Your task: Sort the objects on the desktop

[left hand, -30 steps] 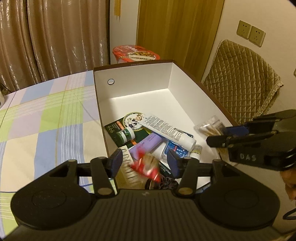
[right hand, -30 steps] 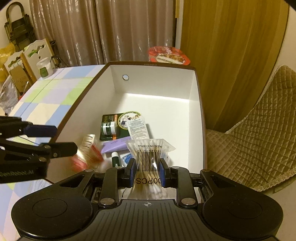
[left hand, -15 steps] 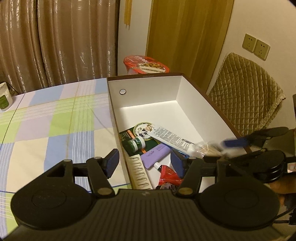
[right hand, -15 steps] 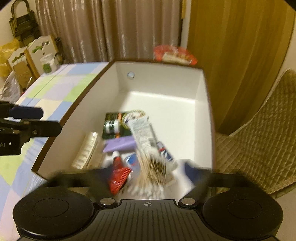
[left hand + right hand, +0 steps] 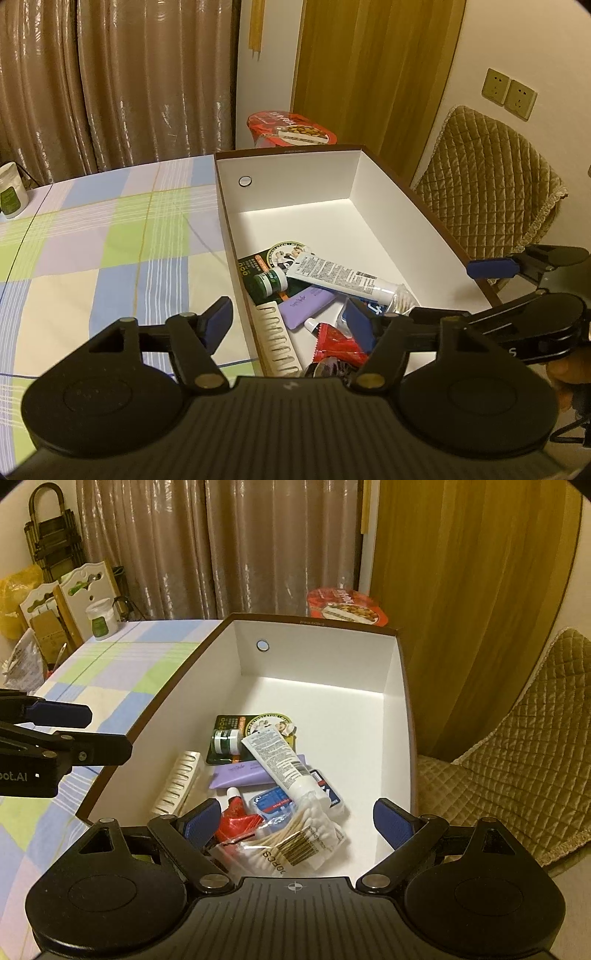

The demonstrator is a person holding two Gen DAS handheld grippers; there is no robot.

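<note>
A white box with a brown rim (image 5: 400, 716) (image 5: 391, 173) stands on the table's right side. In it lie a bag of cotton swabs (image 5: 291, 840), a white tube (image 5: 280, 764) (image 5: 340, 275), a purple tube (image 5: 240, 773) (image 5: 304, 302), a red sachet (image 5: 234, 819) (image 5: 338, 343), a green jar (image 5: 223, 738) (image 5: 271, 282) and a white comb (image 5: 179, 781) (image 5: 277, 341). My right gripper (image 5: 297, 819) is open and empty just above the swab bag. My left gripper (image 5: 290, 321) is open and empty over the box's near left wall.
A checked tablecloth (image 5: 110, 240) covers the table left of the box. A red instant-noodle bowl (image 5: 291, 127) stands behind the box. A white jar (image 5: 11, 190) sits at the far left. A quilted chair (image 5: 491, 184) is on the right.
My right gripper opened and let the cotton swab bag fall into the box. The red sachet dropped from my left gripper into the box. Both grippers drew back a little.
</note>
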